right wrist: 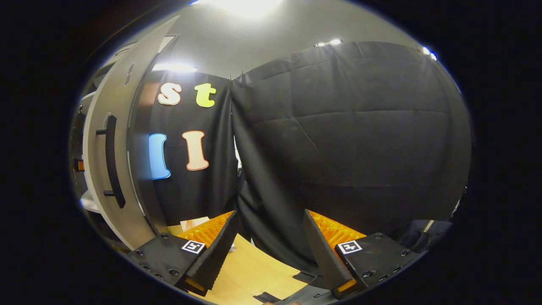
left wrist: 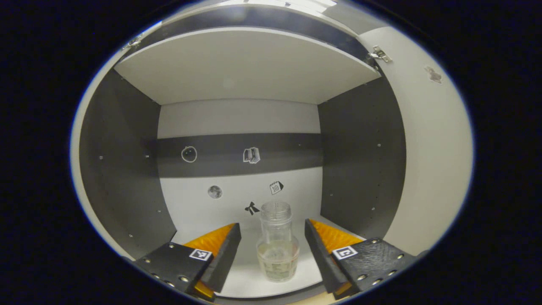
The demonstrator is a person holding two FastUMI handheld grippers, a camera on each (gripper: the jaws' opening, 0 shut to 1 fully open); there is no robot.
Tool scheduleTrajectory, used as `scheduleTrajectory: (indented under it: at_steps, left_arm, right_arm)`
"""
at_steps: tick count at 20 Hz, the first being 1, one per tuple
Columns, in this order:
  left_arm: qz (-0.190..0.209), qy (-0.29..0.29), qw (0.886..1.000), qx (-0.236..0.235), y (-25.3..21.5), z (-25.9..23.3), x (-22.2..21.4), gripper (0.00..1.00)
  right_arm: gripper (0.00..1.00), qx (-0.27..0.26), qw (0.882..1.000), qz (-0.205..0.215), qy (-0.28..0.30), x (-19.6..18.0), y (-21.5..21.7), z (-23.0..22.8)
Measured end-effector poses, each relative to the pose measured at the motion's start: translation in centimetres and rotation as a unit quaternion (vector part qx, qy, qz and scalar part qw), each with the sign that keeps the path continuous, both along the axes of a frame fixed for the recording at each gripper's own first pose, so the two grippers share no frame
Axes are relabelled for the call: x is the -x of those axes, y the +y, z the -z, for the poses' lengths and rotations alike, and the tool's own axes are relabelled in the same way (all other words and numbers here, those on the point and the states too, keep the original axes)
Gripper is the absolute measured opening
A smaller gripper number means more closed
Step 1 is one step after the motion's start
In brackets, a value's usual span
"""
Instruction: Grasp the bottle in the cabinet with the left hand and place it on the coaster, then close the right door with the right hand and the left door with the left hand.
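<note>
A small clear glass bottle [left wrist: 277,243] with a little pale liquid stands upright on the white cabinet floor [left wrist: 254,284], near the front. My left gripper [left wrist: 273,231] is open, and the bottle sits between its two fingers with a gap on each side. In the right gripper view, my right gripper [right wrist: 269,228] is open with nothing between its fingers, held over a wooden tabletop [right wrist: 250,271]. The cabinet's right door [right wrist: 114,161] stands open at the left of that view, with a dark bar handle [right wrist: 111,159] on its face.
The cabinet has dark side walls [left wrist: 360,156], a white shelf [left wrist: 245,67] overhead and small stickers on its back panel [left wrist: 237,195]. The open right door's inner face [left wrist: 432,152] shows at the right, with a hinge [left wrist: 380,54]. Black cloth [right wrist: 351,148] hangs behind the table.
</note>
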State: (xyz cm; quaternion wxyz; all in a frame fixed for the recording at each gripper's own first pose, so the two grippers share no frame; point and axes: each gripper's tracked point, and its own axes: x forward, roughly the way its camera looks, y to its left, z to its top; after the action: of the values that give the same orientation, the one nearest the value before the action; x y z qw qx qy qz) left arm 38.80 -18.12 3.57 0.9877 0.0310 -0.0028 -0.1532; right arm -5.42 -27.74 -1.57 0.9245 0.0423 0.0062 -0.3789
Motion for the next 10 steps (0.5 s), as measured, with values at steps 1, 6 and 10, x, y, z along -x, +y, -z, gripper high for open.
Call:
scheduleTrajectory:
  at_steps: [1,6,10]
  left_arm:
    - [0.002,0.002,1.000,0.002,-0.3,0.3,-0.6,0.72]
    - [0.006,0.012,1.000,0.014,-0.3,0.9,-2.6,0.72]
    - [0.015,0.020,1.000,0.014,-0.6,1.4,-3.4,0.48]
  right_arm:
    - [0.98,0.001,1.000,-0.001,0.002,-0.4,-0.3,0.0]
    - [0.96,0.021,1.000,0.005,0.011,-2.0,-2.6,-0.3]
    - [0.96,0.032,0.999,0.009,0.010,-2.7,-3.9,-0.9]
